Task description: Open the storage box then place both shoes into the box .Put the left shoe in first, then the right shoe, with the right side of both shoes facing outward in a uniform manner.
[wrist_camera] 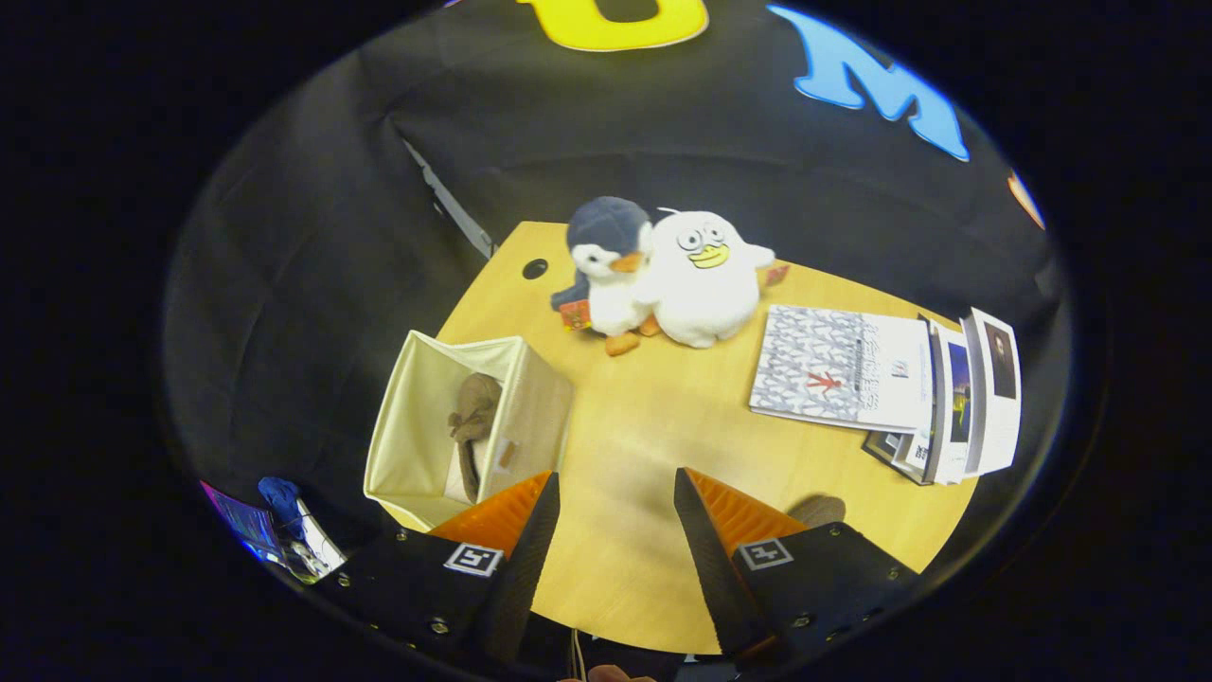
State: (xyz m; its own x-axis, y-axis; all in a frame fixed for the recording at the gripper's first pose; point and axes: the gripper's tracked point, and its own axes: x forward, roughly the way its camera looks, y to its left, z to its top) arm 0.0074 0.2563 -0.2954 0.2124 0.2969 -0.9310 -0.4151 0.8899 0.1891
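I see the jaws spread apart, gripper (pixel 615 497) holding nothing above bare counter (pixel 644 426). The open storage box (pixel 417 464) sits just left of the jaws, one shoe (pixel 471 426) inside. Right shoe (pixel 819 511) partly hidden behind the right jaw.

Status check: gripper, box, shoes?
Gripper open, empty, above bare table. Storage box open, one shoe inside. Another shoe just past one finger. Nothing in the way.
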